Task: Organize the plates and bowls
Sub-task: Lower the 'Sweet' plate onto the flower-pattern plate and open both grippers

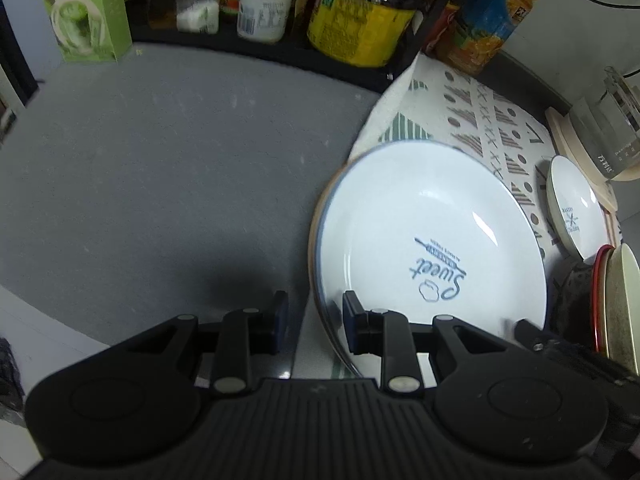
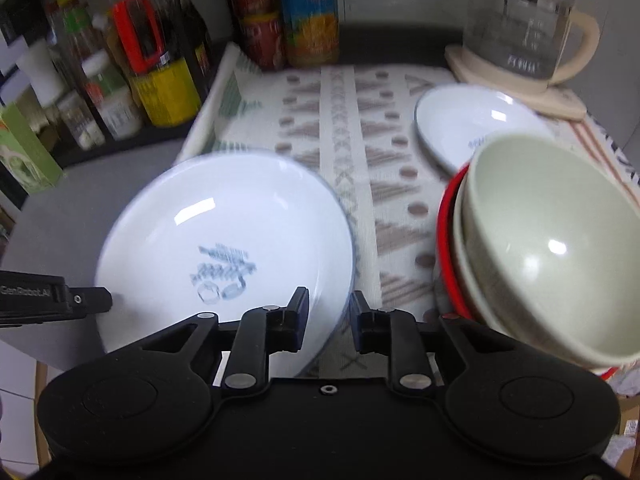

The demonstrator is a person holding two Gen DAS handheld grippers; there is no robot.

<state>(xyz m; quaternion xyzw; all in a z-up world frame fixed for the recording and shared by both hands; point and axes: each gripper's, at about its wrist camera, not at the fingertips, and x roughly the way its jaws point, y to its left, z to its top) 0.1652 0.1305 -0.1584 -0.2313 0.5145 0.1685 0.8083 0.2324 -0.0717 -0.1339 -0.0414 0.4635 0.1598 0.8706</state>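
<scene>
left tool (image 1: pixel 315 322) parted astride large plate (image 1: pixel 432 232) rim; right tool (image 2: pixel 329 322) parted, plate rim between

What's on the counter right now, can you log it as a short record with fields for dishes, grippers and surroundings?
large plate: white plate with blue print, partly on the patterned mat
small plate: white, on the mat near the glass kettle
bowls: pale green bowl nested in a red-rimmed one
left gripper: open, straddling the large plate's rim
right gripper: open, at the plate's other edge
back: bottles and jars
</scene>
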